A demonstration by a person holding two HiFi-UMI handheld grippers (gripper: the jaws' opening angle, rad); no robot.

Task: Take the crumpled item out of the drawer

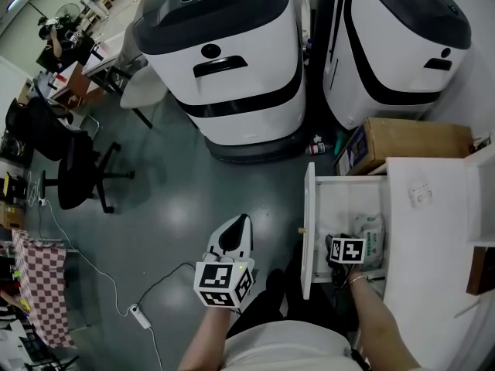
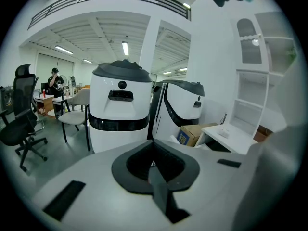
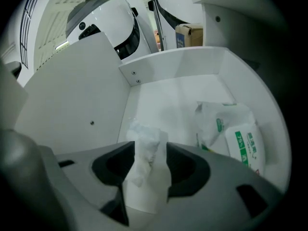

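Observation:
The white drawer [image 1: 340, 199] stands pulled out of the white cabinet at the right. My right gripper [image 1: 344, 246] reaches down into it. In the right gripper view a crumpled white tissue [image 3: 143, 138] lies on the drawer floor [image 3: 168, 105] between the jaws of the right gripper [image 3: 149, 149]. The jaws stand wide apart, with a strip of floor showing beside the tissue. My left gripper [image 1: 240, 222] hovers over the grey floor left of the drawer. Its jaws are together with nothing in them, as the left gripper view shows at the left gripper [image 2: 153, 170].
A pack of wipes with green print [image 3: 245, 143] lies in the drawer's right half [image 1: 370, 234]. Two big white machines [image 1: 232, 60] stand ahead, a cardboard box [image 1: 410, 141] beside them. A black office chair [image 1: 73, 165] and a power strip [image 1: 139, 315] are at the left.

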